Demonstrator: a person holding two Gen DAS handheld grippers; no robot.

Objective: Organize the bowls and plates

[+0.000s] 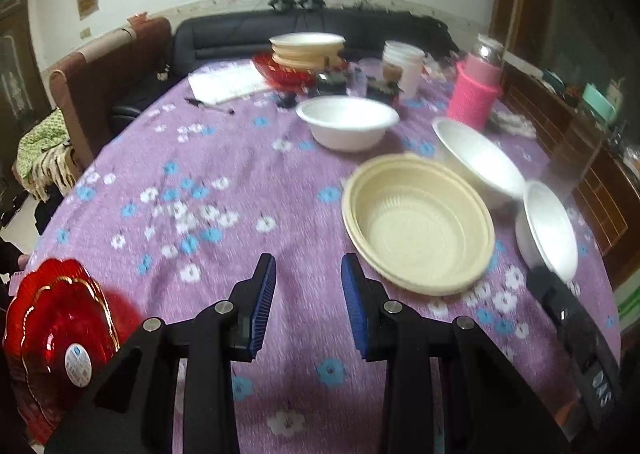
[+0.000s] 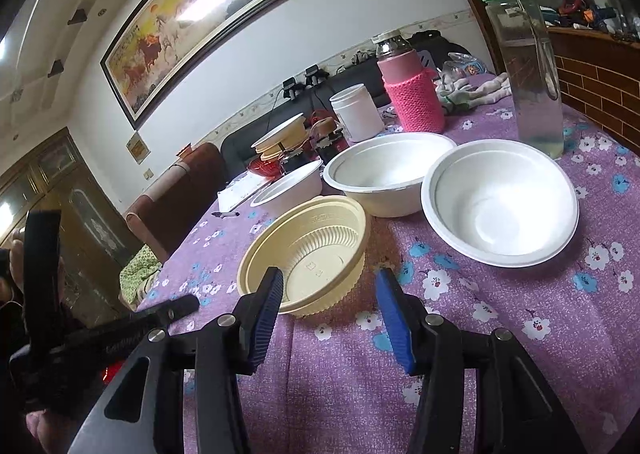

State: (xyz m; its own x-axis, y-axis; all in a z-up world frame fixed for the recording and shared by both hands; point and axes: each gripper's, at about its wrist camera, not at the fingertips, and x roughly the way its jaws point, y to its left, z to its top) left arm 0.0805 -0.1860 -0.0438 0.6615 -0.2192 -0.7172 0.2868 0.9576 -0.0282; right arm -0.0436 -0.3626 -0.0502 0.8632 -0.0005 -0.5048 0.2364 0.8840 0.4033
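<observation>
1. The table (image 1: 224, 214), under a purple floral cloth, carries loose bowls on its right half and a stack of bowls (image 1: 307, 50) at the far edge.
2. Three white bowls (image 2: 500, 210) sit beyond and to the right of the beige bowl (image 2: 308, 250); red plates (image 1: 60, 338) lie at the near left corner.
3. The beige bowl is the nearest piece to the right gripper (image 2: 328, 290): its near rim lies between the spread blue pads, which do not press on it.
4. That bowl is round, so no axis matters; only the rim wall needs to sit between the pads.
5. The left gripper (image 1: 308, 278) hangs over bare cloth, jaws apart and empty, with the beige bowl just to its right.
</observation>
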